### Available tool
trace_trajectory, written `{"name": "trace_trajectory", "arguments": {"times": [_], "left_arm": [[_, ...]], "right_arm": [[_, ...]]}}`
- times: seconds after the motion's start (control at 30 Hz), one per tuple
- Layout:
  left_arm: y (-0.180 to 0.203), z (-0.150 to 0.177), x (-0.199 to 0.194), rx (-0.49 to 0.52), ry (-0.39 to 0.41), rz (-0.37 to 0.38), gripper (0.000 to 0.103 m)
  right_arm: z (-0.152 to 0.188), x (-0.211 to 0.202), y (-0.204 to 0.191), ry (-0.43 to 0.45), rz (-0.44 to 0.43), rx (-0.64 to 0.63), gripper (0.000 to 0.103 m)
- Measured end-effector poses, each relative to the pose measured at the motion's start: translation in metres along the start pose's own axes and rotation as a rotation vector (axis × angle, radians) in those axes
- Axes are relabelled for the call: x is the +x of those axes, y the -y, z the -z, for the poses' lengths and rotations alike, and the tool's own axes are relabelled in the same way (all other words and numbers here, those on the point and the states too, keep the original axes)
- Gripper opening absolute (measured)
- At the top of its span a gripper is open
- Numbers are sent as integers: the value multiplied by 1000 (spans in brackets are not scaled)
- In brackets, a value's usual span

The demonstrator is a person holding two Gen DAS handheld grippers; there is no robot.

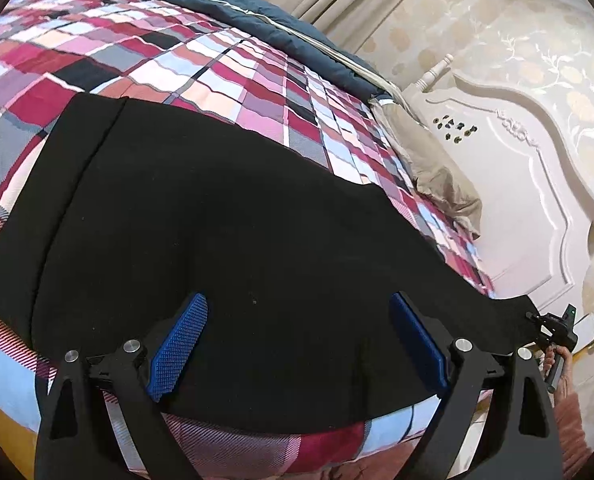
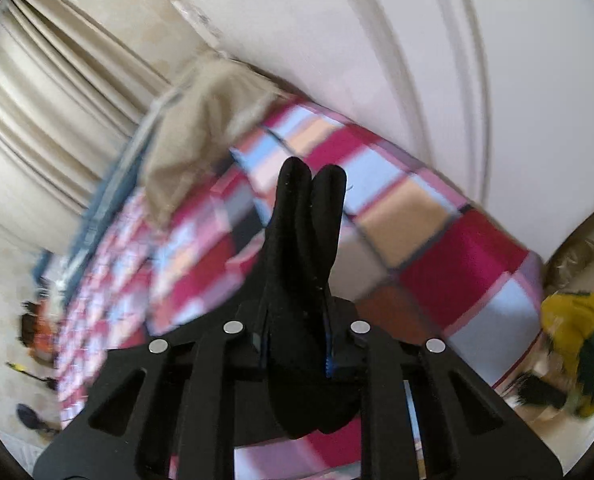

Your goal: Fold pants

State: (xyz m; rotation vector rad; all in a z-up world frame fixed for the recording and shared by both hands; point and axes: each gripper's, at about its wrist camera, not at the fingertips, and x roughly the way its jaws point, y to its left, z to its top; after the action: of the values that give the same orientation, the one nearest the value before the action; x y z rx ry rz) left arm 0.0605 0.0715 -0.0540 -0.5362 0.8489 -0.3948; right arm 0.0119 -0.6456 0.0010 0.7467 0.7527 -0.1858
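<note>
plaid bed (image 1: 233, 64) under black pants (image 1: 217, 220); right gripper (image 2: 309, 312) clamps pants, left gripper (image 1: 297, 340) gapes empty

L tongs (image 1: 299, 346) wide apart, pointing down over the pants (image 1: 225, 216). R tongs (image 2: 297, 344) clamped on a pants fold; hand (image 1: 557, 364) at pants' far-right tip.

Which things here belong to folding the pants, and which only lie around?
Belong to the job:
- black pants, spread on the bed
- right gripper, shut on a pants end
- left gripper, open above the pants

Just lying about:
- checked bedcover
- beige pillow
- blue quilt
- headboard
</note>
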Motion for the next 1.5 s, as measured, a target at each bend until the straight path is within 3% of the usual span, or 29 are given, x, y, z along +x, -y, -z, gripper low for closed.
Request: {"name": "trace_trajectory", "arguments": {"times": [0.13,0.3,0.4,0.57,0.8,1.0,1.23,1.5], "left_arm": [[-2,0,-1,-17,-4,22,91],[-4,-1,-2,-29,-7,37,91],[-4,0,-3,-29,-8,44,91],[-5,1,-4,-35,-5,57,91],[-4,2,-5,-30,1,63,91],[-2,4,-5,-12,3,54,91],[-2,5,-5,-11,10,54,91],[-3,4,-4,-8,9,51,91]], "right_arm": [[5,-27,-53,12,-103,-52,17],[27,-37,-125,-4,-172,-150,17],[49,-28,-168,-28,-213,-204,17],[99,12,-227,-93,-199,-307,17],[178,85,-275,-173,-74,-457,17],[231,129,-288,-193,48,-567,18],[255,144,-295,-166,141,-648,19],[263,148,-298,-152,175,-684,22]]}}
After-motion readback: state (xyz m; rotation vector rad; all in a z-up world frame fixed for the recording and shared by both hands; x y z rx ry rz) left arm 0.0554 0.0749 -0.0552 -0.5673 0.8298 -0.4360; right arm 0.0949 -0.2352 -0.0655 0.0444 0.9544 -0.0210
